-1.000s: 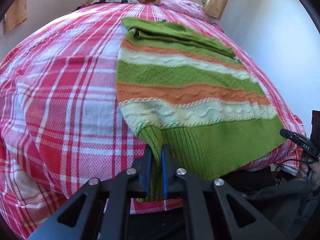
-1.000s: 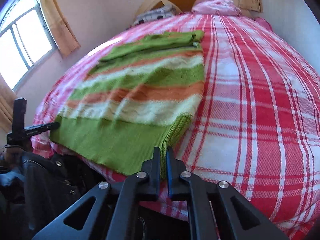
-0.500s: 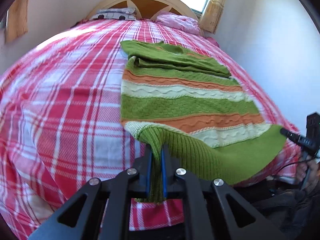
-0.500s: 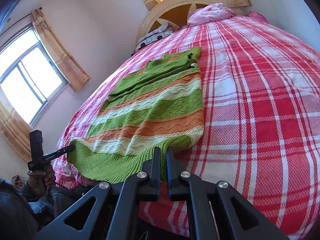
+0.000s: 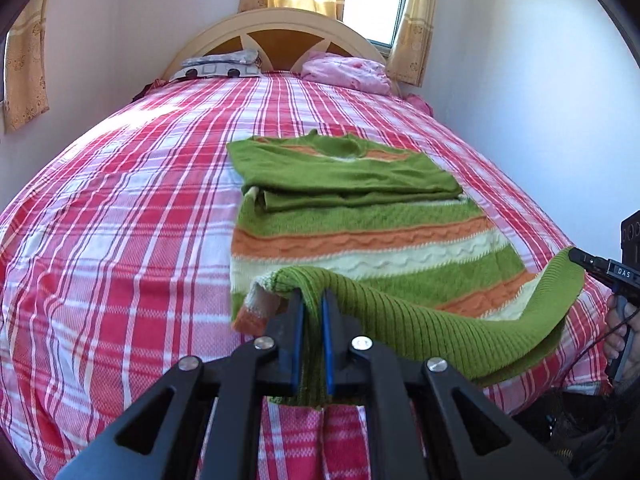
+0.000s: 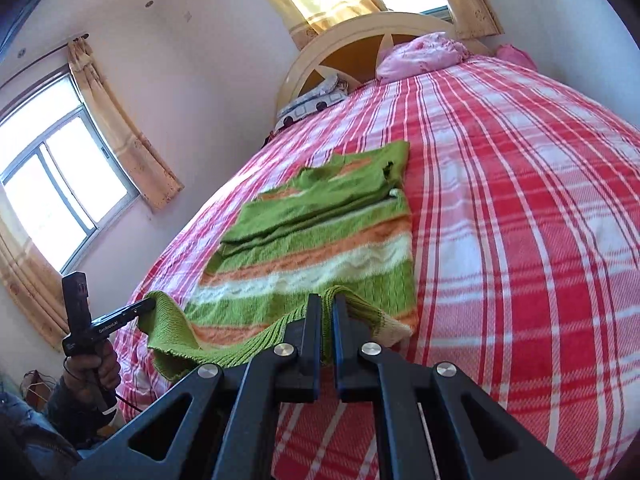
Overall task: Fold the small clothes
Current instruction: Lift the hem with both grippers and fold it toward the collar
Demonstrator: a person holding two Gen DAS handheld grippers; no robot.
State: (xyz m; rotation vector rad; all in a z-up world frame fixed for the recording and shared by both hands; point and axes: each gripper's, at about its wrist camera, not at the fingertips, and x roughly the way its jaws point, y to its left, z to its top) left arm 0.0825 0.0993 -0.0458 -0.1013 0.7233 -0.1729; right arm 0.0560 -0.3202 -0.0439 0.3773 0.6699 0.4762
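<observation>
Left wrist view: your left gripper [image 5: 311, 304] is clenched on the sweater [image 5: 360, 216] hem, lifted off the bed [image 5: 120, 220].

Right wrist view: your right gripper [image 6: 327, 306] grasps the other hem corner. Next, carry both corners evenly toward the collar.

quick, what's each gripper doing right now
left gripper: shut on the sweater hem
right gripper: shut on the same hem, other corner

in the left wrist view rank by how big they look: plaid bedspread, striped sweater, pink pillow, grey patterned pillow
1. plaid bedspread
2. striped sweater
3. and 4. pink pillow and grey patterned pillow look alike; both lie far off, so unranked.
</observation>
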